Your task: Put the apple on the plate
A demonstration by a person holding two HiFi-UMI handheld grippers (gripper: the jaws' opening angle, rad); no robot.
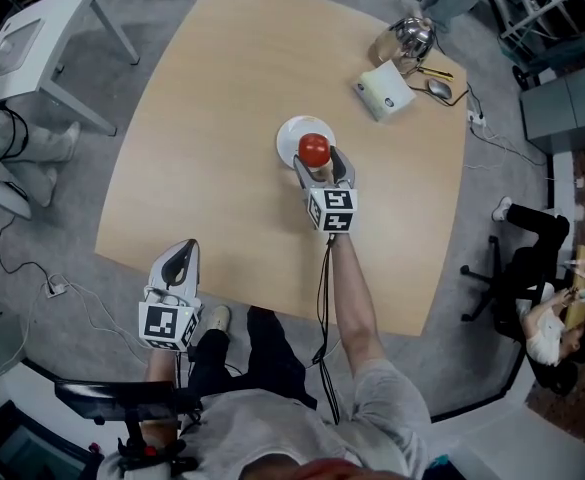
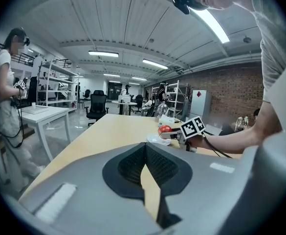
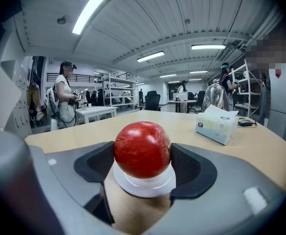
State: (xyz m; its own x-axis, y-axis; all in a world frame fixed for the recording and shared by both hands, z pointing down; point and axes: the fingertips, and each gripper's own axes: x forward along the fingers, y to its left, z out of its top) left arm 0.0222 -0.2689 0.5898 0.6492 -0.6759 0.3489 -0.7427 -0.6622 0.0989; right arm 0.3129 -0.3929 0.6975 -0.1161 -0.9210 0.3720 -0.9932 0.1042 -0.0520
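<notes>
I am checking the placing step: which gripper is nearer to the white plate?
Right. The right gripper holds the apple over the plate; the left gripper is shut at the table's near edge.

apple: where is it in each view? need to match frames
Head view: apple at centre, between the jaws of the right gripper.
Left gripper view: small red dot right of centre, mid height.
Right gripper view: dead centre, large, gripped by both jaws.
Shared landmark: white plate under the apple in all three.
</notes>
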